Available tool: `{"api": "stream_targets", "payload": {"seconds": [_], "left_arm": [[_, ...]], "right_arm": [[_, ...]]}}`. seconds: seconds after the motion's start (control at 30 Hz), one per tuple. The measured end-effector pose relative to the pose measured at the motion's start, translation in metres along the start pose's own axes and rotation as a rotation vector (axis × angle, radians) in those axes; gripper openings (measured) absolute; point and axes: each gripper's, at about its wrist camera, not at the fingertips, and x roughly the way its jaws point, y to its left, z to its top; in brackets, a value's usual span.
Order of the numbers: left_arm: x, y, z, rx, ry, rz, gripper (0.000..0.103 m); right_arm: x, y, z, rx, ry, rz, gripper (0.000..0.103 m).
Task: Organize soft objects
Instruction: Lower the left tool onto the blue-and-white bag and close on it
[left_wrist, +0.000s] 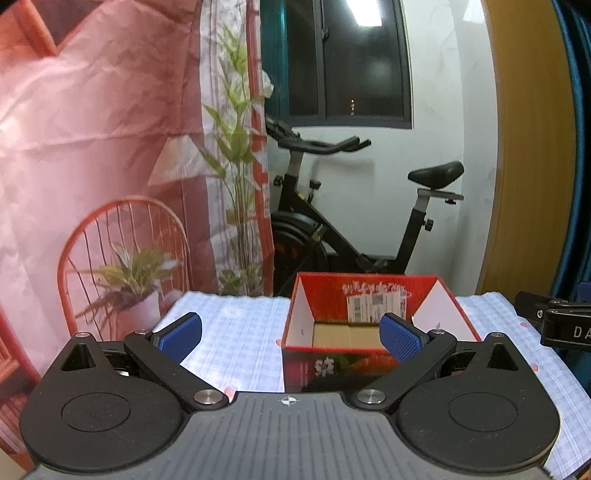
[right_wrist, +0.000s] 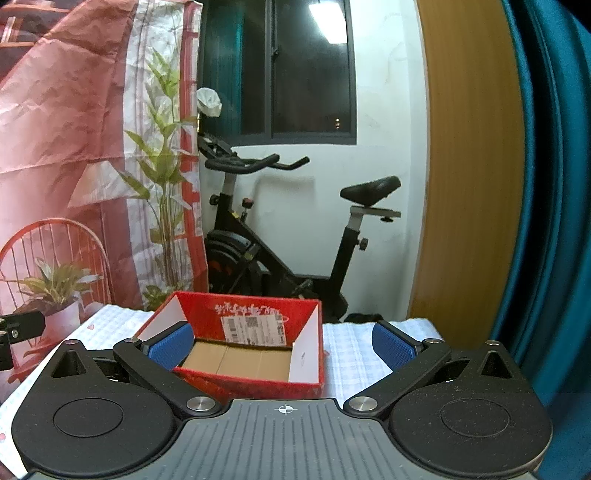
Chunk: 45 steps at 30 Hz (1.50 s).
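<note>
The left hand-held gripper (left_wrist: 291, 334) is wide open and holds nothing. The right hand-held gripper (right_wrist: 282, 345) is wide open too, holding nothing. Just ahead, an open red cardboard box (right_wrist: 236, 325) sits on the checked-cloth surface (left_wrist: 236, 332).

You are in a home room: 1 exercise bike (right_wrist: 280, 236) stands against the white wall under a dark window (right_wrist: 295, 70), a printed fabric backdrop (left_wrist: 92, 147) hangs left, and a checked cloth (left_wrist: 236, 332) covers the table.

left wrist: low, facing red box (left_wrist: 376, 317) | right wrist: same | shared: exercise bike (right_wrist: 280, 236)
</note>
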Motion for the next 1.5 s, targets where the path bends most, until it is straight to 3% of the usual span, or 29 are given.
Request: {"api": "stream_targets", "payload": {"seconds": [0.27,0.6,0.77,0.83,1.0,1.23,1.5], "left_arm": [[0.019,0.012,-0.017,-0.008,0.054,-0.001,0.103],[0.042,0.025,-0.04,-0.064,0.15,-0.05,0.1],[0.056,0.007,-0.05,-0.009,0.191,-0.121,0.086],[0.065,-0.001,-0.056,0.01,0.225,-0.168,0.074],[0.093,-0.012,-0.073,0.021,0.337,-0.273,0.055],[0.129,-0.025,-0.092,0.022,0.404,-0.317,0.054],[0.148,-0.044,-0.104,0.071,0.407,-0.367,0.049]], "right_arm": [[0.016,-0.005,-0.031,0.013,0.05,0.004,0.103],[0.046,-0.005,-0.094,0.013,0.205,0.01,0.103],[0.056,0.0,-0.114,0.008,0.246,0.04,0.102],[0.063,0.003,-0.119,-0.011,0.266,0.049,0.1],[0.08,0.01,-0.132,-0.009,0.352,0.095,0.091],[0.095,0.008,-0.146,0.018,0.399,0.15,0.09],[0.108,0.001,-0.156,0.075,0.431,0.212,0.09]]}}
